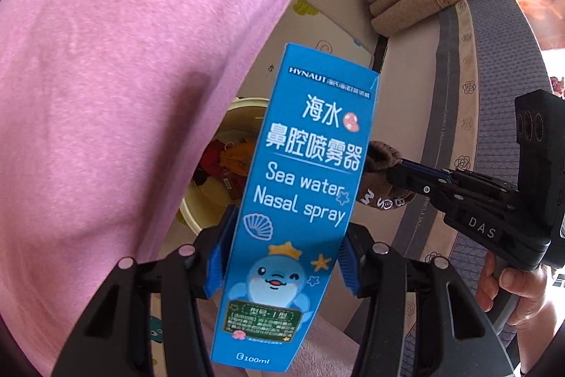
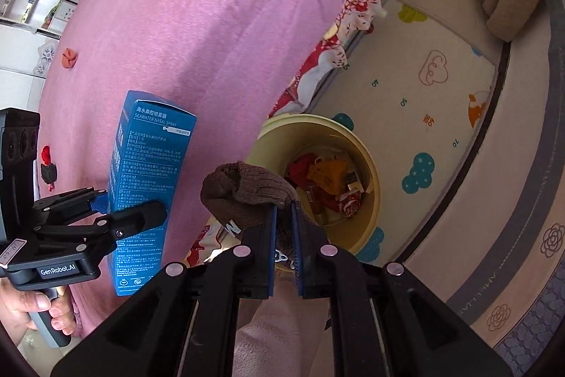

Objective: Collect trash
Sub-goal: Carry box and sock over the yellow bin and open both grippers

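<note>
Carrying two bits of trash at once here, so we're basically one drop away from done with this pair. Going left to right: our left gripper (image 1: 282, 257) has its fingers (image 1: 215, 262) clamped partway open on the blue nasal spray box (image 1: 300, 200), gripping it low down on its two narrow sides. The box's long axis runs straight out along the fingers, so most of it sticks forward past the tips. Next over, our right gripper (image 2: 282, 235) has its fingers (image 2: 270, 249) pinched almost completely together on a brown knitted sock (image 2: 247, 193), which bunches up and flops off to the left of the tips.

The relation that matters: the yellow bin (image 2: 367, 165) sits on the floor below and ahead of both grippers, mouth up, already holding some red and orange wrappers (image 2: 325, 179). From the right wrist view the sock hangs just at the bin's near-left rim, so we'd say the right hand is nearer; the box is further left, over the pink bedspread (image 2: 197, 23), and needs to swing right before letting go.

Room-wise: the bin stands on a cartoon play mat (image 2: 423, 87) right by the bed's edge, with a grey-and-beige floral rug (image 2: 512, 235) beyond it.
</note>
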A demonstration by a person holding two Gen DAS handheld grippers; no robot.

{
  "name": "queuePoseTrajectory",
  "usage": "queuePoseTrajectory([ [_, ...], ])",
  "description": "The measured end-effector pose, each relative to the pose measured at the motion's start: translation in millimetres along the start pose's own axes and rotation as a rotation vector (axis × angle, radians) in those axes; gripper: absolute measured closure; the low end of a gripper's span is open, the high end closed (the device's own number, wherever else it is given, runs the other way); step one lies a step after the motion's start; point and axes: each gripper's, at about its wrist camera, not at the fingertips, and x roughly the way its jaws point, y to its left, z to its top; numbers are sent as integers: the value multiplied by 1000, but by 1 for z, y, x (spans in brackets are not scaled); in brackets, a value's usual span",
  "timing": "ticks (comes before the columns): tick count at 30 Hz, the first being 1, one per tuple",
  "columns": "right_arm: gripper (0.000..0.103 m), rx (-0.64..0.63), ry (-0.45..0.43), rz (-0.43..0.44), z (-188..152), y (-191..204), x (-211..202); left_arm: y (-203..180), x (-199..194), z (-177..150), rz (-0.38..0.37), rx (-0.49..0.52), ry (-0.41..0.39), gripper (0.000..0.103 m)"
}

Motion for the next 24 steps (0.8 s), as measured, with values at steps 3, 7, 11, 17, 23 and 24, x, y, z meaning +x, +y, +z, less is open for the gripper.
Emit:
queuePoseTrajectory([
  [3, 95, 51, 24, 15, -3, -19, 14, 2, 23, -2, 4, 6, 49, 51],
  [7, 94, 81, 61, 39, -5, -36, 33, 0, 52, -2, 26, 16, 95, 51],
  [11, 94, 70, 105, 38, -5, -41, 55, 7, 69, -3, 44, 27, 127, 51],
  [17, 61, 59, 148, 56, -1, -45, 73, 13, 80, 6, 16, 12, 152, 42],
  [23, 52, 85, 130, 24, 2, -56, 74, 18, 84, 10, 62, 58, 172, 28],
  [24, 54, 101, 132, 31, 2, -60, 74, 19, 84, 9, 64, 57, 175, 28],
])
